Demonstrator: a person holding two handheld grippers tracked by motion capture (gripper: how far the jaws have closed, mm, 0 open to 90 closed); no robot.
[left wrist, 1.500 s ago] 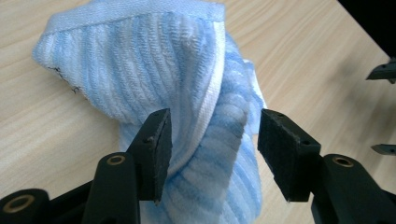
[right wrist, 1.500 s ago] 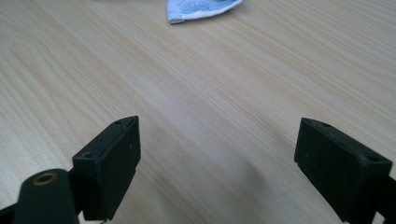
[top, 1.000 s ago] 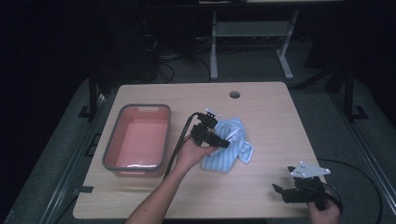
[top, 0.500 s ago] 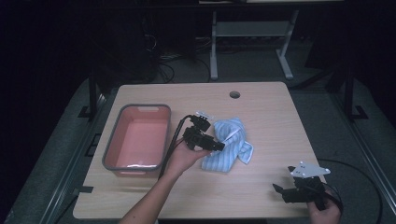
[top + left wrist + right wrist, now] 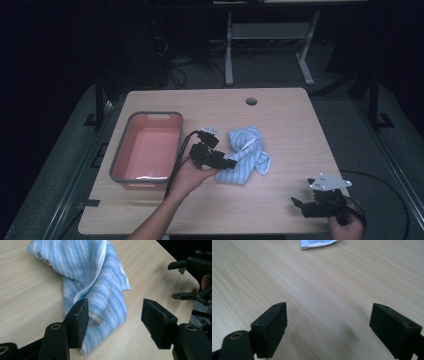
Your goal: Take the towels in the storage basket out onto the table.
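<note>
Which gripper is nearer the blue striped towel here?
Left. The left gripper is right at the towel, its open jaws over the towel's near end. The right gripper sits apart, by the table's near right corner.

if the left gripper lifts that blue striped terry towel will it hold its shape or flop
The blue striped terry towel will likely flop: it lies crumpled in soft folds. It is probably light, being thin cloth. Its looped pile should grip the left gripper pads rather than slip.
</note>
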